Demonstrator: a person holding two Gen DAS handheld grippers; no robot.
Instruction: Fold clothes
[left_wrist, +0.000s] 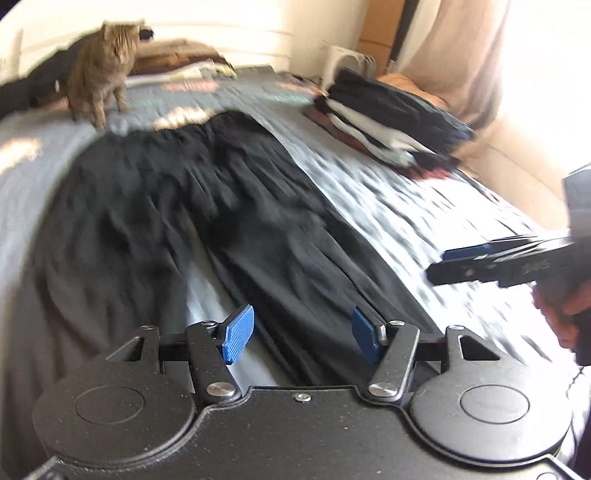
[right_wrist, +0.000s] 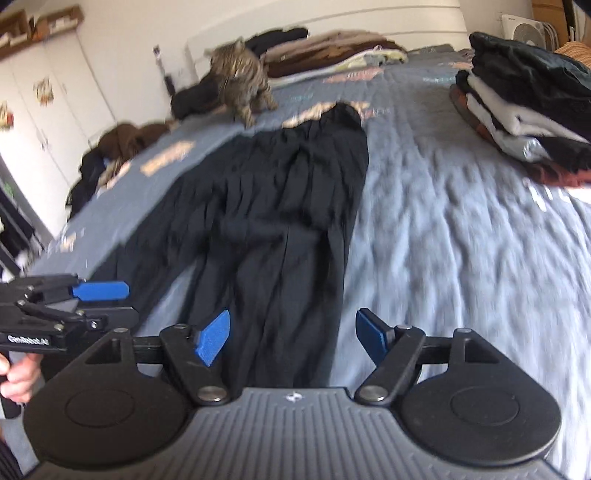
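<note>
With both sets of jaws standing open and empty above the bed, I'm between grips on the long black pleated fabric garment, which lies spread flat on the grey quilted bedspread, running away ahead of my jaws. My left gripper hangs over one near hem, my right gripper over the other. Next, I reckon, both hems want pinching and carrying forward. A tabby cat stands beyond the far end; a stack of folded clothes sits right.

Black pleated trousers are lying flat, lengthwise on the grey bedspread, both legs spreading toward the camera.
</note>
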